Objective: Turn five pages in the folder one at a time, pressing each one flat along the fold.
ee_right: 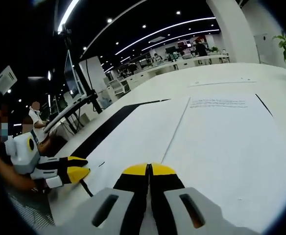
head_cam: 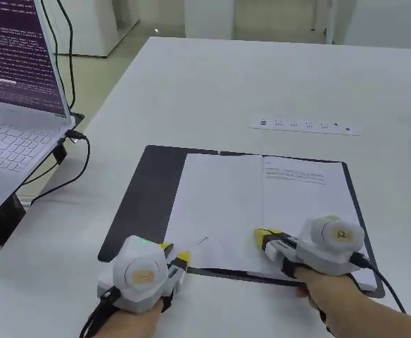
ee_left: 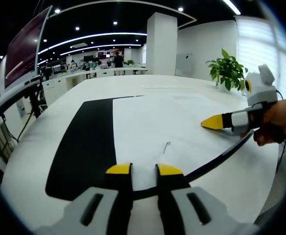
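The folder [head_cam: 146,197] lies open on the white table, its black inner cover bare at the left. A blank white page [head_cam: 219,204] lies flat left of the fold [head_cam: 262,204], and a page with a few printed lines [head_cam: 304,197] lies right of it. My left gripper [head_cam: 175,252] sits at the folder's near edge over the blank page [ee_left: 148,122], jaws a little apart with nothing between them. My right gripper [head_cam: 260,236] is shut, its yellow tips down on the page by the lower end of the fold [ee_right: 175,132]. It enters the left gripper view as right gripper [ee_left: 206,122].
An open laptop [head_cam: 15,91] stands at the far left with cables [head_cam: 75,169] trailing toward the folder. A white power strip [head_cam: 304,127] lies beyond the folder. A potted plant [ee_left: 226,71] stands at the far right of the room.
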Demonstrator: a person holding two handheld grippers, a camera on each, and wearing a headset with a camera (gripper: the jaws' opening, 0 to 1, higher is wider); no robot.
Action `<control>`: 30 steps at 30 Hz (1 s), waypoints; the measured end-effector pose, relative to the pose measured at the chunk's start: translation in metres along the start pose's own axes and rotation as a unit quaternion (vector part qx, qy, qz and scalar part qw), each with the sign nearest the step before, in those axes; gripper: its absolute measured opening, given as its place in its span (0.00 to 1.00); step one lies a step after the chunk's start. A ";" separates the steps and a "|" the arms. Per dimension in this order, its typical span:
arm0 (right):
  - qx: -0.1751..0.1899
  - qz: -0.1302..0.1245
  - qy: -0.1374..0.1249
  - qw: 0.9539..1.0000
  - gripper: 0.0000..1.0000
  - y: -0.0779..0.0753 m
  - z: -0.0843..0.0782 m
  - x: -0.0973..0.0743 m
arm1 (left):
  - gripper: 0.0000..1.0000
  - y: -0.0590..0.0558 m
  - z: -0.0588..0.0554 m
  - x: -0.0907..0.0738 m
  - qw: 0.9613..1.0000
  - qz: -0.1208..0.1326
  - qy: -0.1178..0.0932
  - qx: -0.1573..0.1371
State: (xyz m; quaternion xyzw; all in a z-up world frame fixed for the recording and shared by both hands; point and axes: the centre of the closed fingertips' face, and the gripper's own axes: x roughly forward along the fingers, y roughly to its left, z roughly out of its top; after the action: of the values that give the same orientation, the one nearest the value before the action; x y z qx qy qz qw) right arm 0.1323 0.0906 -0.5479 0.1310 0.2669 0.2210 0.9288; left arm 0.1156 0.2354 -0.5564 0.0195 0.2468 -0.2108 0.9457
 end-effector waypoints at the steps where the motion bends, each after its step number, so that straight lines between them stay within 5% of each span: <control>1: 0.001 0.000 0.000 1.000 0.00 0.002 -0.002 -0.002 | 0.17 0.000 0.000 0.000 1.000 0.000 0.000 0.000; 22: 0.014 0.042 0.053 0.998 0.00 0.037 -0.049 -0.057 | 0.17 0.000 0.000 -0.001 1.000 -0.002 0.004 0.006; 30: 0.100 0.052 0.017 0.993 0.00 0.049 -0.031 -0.089 | 0.17 -0.001 0.000 0.000 1.000 0.000 0.013 0.011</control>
State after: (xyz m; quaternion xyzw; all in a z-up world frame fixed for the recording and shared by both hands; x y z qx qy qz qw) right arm 0.0308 0.0945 -0.5165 0.2335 0.2959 0.2435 0.8936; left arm 0.1149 0.2348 -0.5560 0.0322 0.2568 -0.2134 0.9421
